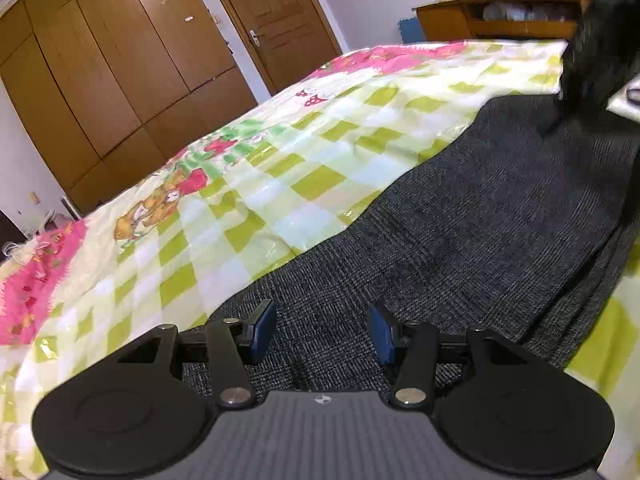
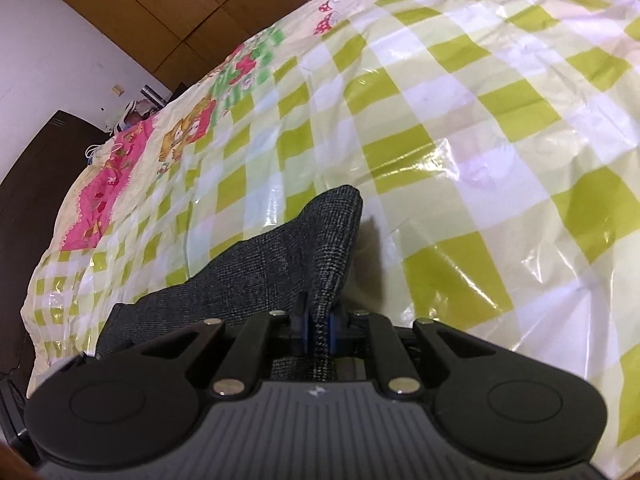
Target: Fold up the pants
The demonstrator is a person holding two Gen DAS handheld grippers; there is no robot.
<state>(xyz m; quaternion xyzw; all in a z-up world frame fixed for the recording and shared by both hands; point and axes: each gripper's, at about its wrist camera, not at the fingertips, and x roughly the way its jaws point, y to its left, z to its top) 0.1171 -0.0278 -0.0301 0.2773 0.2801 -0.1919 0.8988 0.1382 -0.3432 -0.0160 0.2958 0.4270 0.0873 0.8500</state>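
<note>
Dark grey checked pants (image 1: pixel 460 216) lie spread on a bed with a green-checked plastic cover (image 1: pixel 280 168). My left gripper (image 1: pixel 322 334) is open, its blue pads just above the near end of the pants, holding nothing. My right gripper (image 2: pixel 319 326) is shut on a fold of the pants (image 2: pixel 288 256) and holds that end lifted over the cover (image 2: pixel 480 120). In the left wrist view a dark blurred shape (image 1: pixel 600 40) at the far right is over the pants' far end; it is too blurred to identify.
Wooden wardrobe doors (image 1: pixel 112 64) and a room door (image 1: pixel 276 20) stand beyond the bed. A wooden shelf unit (image 1: pixel 504 16) with clutter stands behind the far end. A dark cabinet (image 2: pixel 36 184) is at the bed's left edge.
</note>
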